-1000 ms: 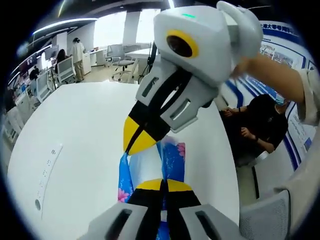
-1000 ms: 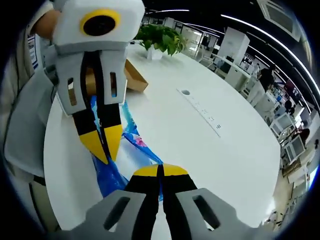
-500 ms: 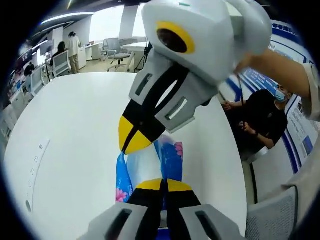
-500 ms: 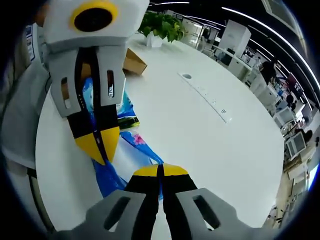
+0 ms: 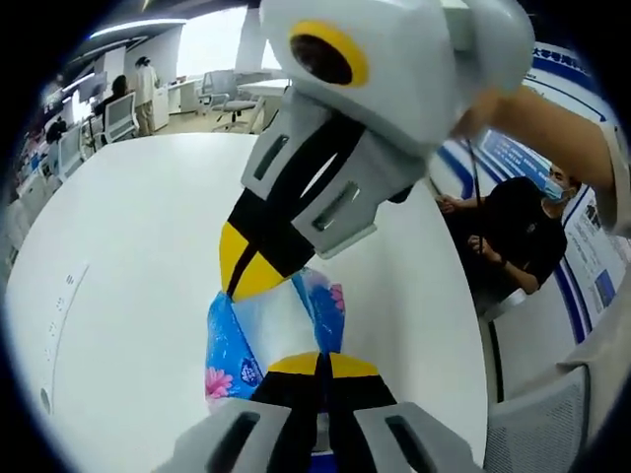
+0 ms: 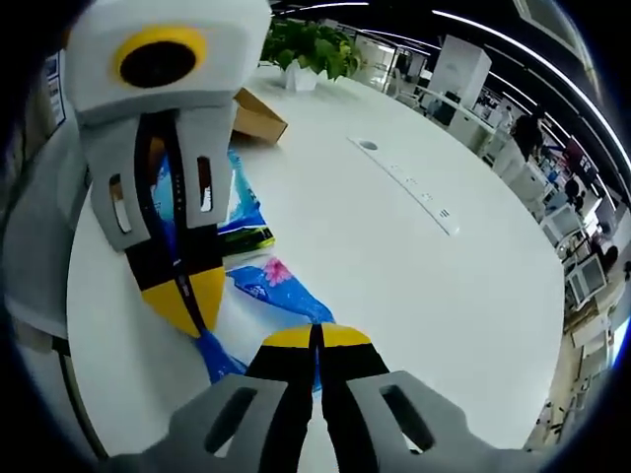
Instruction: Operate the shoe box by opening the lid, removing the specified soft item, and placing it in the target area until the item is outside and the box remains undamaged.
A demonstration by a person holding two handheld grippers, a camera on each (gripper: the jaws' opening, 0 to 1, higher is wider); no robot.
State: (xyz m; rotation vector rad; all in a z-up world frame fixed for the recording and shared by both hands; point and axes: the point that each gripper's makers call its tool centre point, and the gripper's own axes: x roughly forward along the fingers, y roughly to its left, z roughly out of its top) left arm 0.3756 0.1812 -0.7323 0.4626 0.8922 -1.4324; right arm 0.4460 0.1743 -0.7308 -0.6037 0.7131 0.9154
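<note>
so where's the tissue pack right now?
The blue tissue pack hangs just above the white table, pinched between the left claw and the right claw, low centre in both views.

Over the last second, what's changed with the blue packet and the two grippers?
The blue floral packet has bunched up shorter between the two grippers, and in the left gripper view the right gripper has drawn closer. Both grippers stay shut on the packet, the left gripper included. The white table, the cardboard box and the plant seem unmoved; the views themselves shifted a little.
</note>
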